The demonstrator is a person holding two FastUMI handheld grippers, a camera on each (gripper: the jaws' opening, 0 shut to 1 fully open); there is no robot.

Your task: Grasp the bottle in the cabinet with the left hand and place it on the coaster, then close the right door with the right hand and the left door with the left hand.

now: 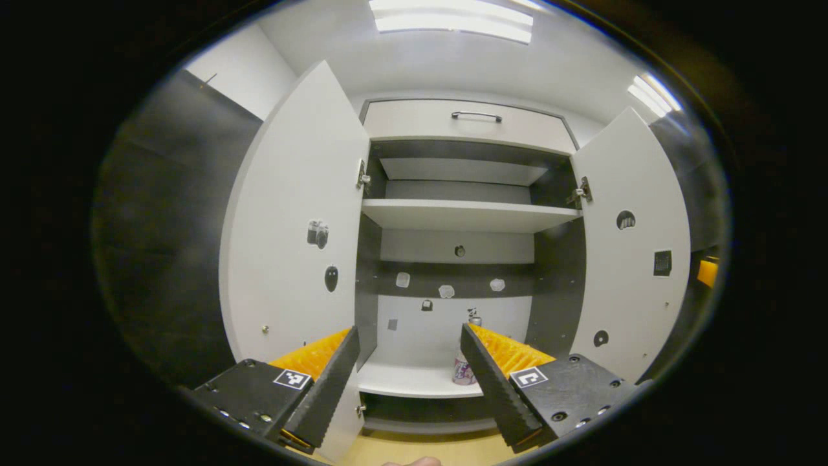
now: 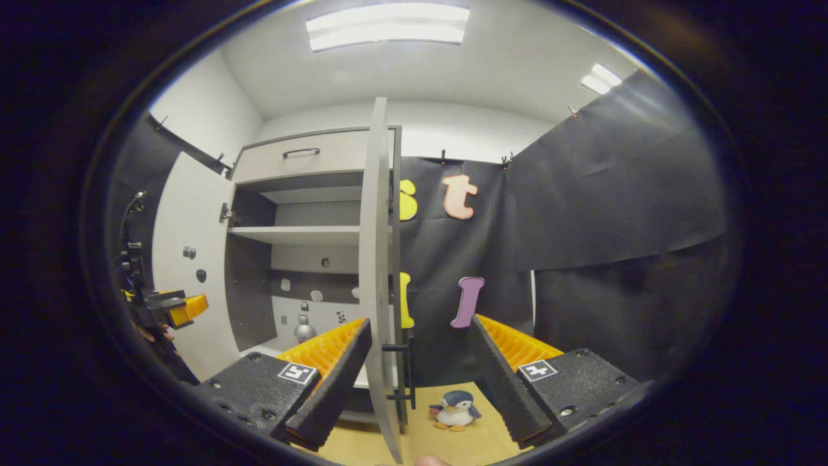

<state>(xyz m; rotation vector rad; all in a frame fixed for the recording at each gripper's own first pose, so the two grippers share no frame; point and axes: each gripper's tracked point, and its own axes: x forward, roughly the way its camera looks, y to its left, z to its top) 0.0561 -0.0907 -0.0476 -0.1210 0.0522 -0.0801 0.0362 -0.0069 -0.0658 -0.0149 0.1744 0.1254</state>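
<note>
Clearly nothing is done yet: in the left gripper view my left gripper (image 1: 409, 362) has fingers released, facing 1 bottle (image 1: 464, 369) on the cabinet's bottom shelf (image 1: 407, 382), 2 doors open. In the right gripper view, my right gripper (image 2: 420, 362) is released beside the right door (image 2: 377, 272); 1 toy penguin (image 2: 455, 410) sits on the tabletop (image 2: 479, 443).
</note>
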